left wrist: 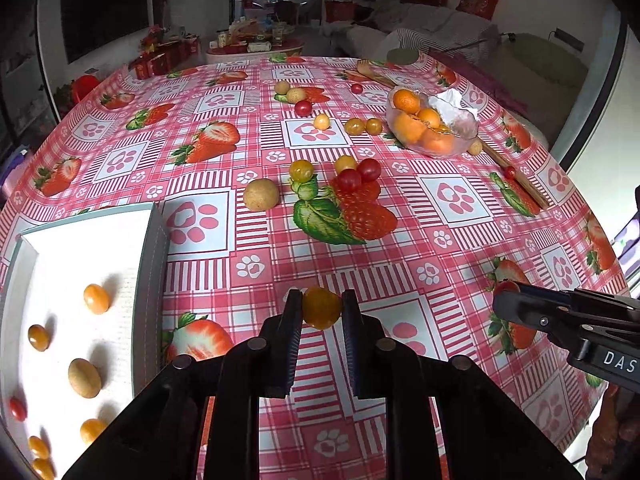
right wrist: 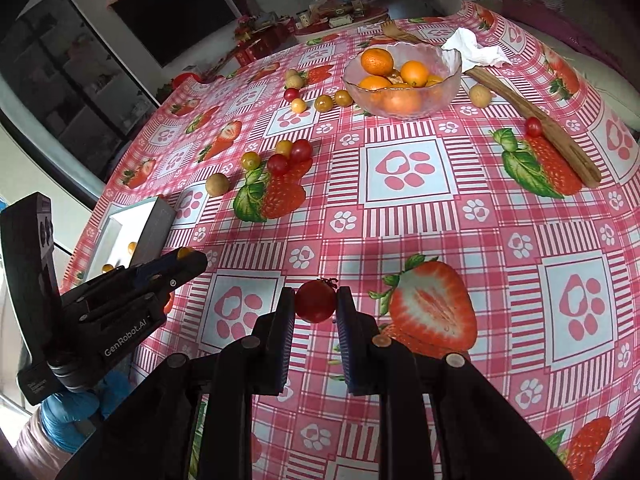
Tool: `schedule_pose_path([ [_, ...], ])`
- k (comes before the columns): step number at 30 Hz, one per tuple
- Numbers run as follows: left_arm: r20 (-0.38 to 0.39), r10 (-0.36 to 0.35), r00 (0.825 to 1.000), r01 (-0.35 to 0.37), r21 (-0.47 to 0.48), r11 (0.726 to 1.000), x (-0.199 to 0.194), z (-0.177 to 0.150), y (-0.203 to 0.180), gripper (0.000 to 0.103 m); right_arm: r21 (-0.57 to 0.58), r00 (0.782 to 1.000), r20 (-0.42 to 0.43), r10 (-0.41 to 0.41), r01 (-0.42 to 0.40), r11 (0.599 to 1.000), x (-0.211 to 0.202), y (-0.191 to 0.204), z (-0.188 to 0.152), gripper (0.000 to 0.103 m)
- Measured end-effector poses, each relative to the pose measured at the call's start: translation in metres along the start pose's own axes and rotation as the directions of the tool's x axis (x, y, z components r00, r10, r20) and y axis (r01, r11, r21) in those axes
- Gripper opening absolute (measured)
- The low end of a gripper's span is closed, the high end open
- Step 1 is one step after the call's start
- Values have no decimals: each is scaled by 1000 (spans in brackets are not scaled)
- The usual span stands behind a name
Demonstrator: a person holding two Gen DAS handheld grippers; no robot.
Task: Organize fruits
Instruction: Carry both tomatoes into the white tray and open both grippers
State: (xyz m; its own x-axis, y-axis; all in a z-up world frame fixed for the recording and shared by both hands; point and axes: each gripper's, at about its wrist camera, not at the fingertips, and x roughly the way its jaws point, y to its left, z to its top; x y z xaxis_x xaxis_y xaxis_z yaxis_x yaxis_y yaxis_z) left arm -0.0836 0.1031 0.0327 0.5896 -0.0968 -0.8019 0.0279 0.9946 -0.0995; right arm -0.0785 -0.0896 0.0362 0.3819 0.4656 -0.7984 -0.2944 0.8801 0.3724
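My left gripper [left wrist: 322,307] is shut on a yellow cherry tomato [left wrist: 321,307], held above the tablecloth just right of the white tray [left wrist: 154,240]. The tray holds several small yellow, tan and red fruits [left wrist: 96,298]. My right gripper [right wrist: 315,301] is shut on a red cherry tomato [right wrist: 315,301] above the near table. It shows in the left wrist view [left wrist: 506,294] at the right. The left gripper shows in the right wrist view [right wrist: 184,258] beside the tray [right wrist: 154,228]. Loose cherry tomatoes [left wrist: 352,172] and a tan longan [left wrist: 261,195] lie mid-table.
A glass bowl [left wrist: 468,130] of oranges stands at the far right, with a crumpled tissue [left wrist: 454,102] behind it and a wooden utensil [right wrist: 536,120] beside it. More small fruits [left wrist: 304,100] lie farther back. The round table's edge curves close on the right.
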Motion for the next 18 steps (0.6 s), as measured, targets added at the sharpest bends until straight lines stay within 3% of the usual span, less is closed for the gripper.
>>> schedule_pose_path([
  [18, 77, 20, 997, -18, -27, 999, -60, -24, 30, 21, -45, 1000, -6, 13, -13, 999, -13, 42, -14, 23],
])
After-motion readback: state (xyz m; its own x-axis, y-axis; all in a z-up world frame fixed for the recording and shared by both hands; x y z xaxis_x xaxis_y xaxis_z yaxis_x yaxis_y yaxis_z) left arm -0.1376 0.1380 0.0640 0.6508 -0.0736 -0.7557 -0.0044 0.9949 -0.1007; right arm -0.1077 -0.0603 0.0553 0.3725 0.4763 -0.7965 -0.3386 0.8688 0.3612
